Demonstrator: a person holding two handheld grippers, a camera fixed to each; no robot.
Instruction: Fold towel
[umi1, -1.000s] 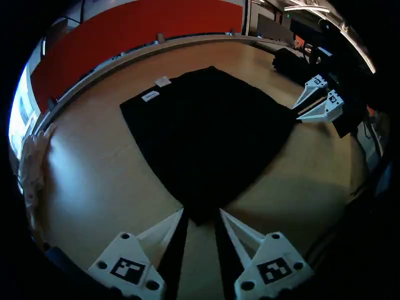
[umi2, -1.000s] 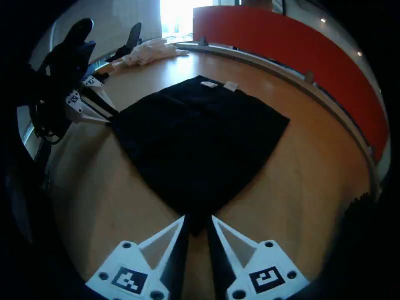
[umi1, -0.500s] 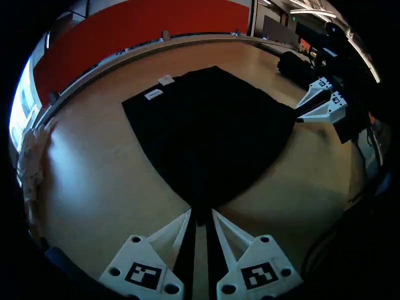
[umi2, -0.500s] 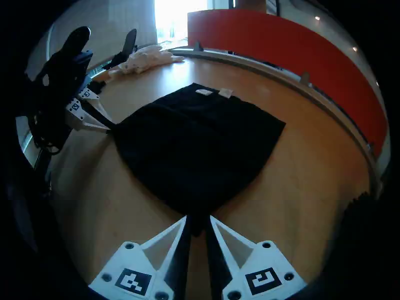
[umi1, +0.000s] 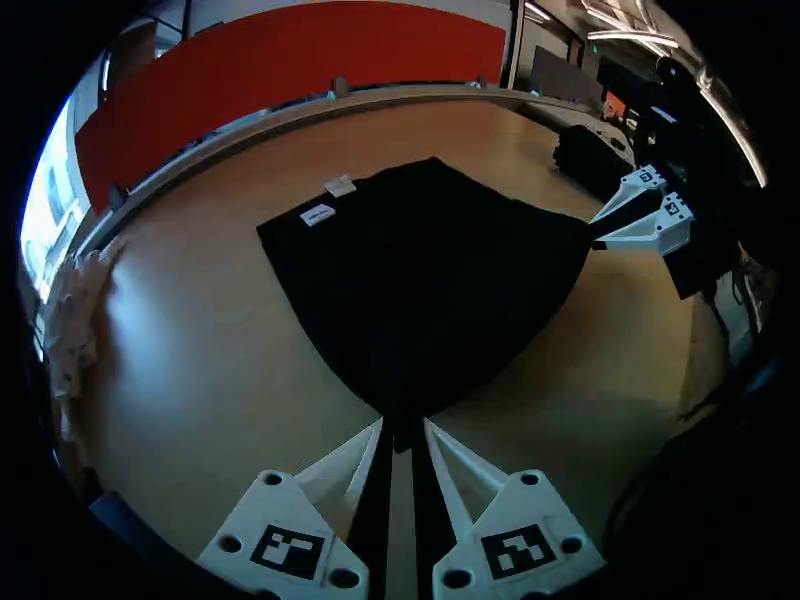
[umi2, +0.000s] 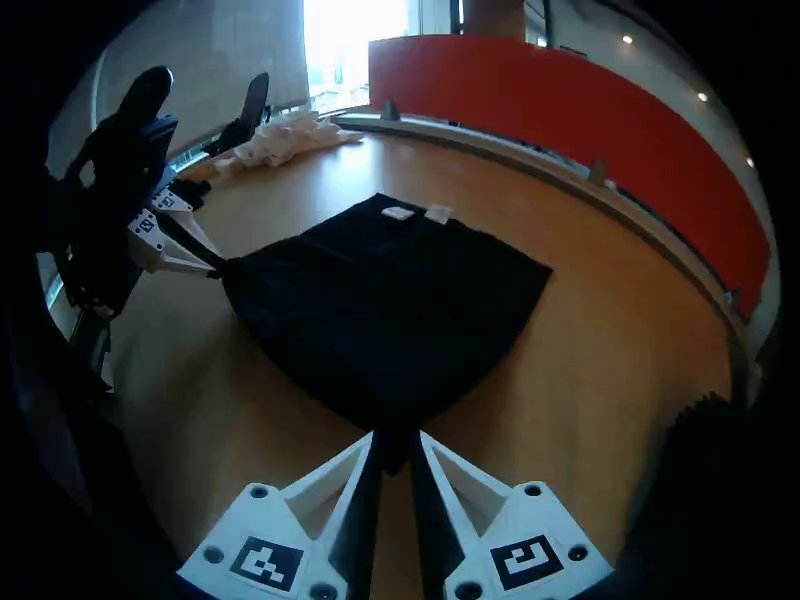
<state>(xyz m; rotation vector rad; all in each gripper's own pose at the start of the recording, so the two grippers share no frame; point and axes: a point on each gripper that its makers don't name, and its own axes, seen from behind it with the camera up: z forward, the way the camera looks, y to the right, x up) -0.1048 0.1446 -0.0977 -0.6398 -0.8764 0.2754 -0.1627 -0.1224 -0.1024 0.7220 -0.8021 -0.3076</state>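
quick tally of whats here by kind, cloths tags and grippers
black towel: 1
white tags on the towel: 2
pale cloth heap: 1
hand-held grippers, each pinching a towel corner: 2
total: 6

There is one black towel (umi1: 430, 280), with two white tags (umi1: 318, 214), on one counter (umi1: 200, 350). One pale cloth heap (umi2: 290, 135). Two tools: left tool (umi1: 400, 445), right tool (umi2: 397, 450).
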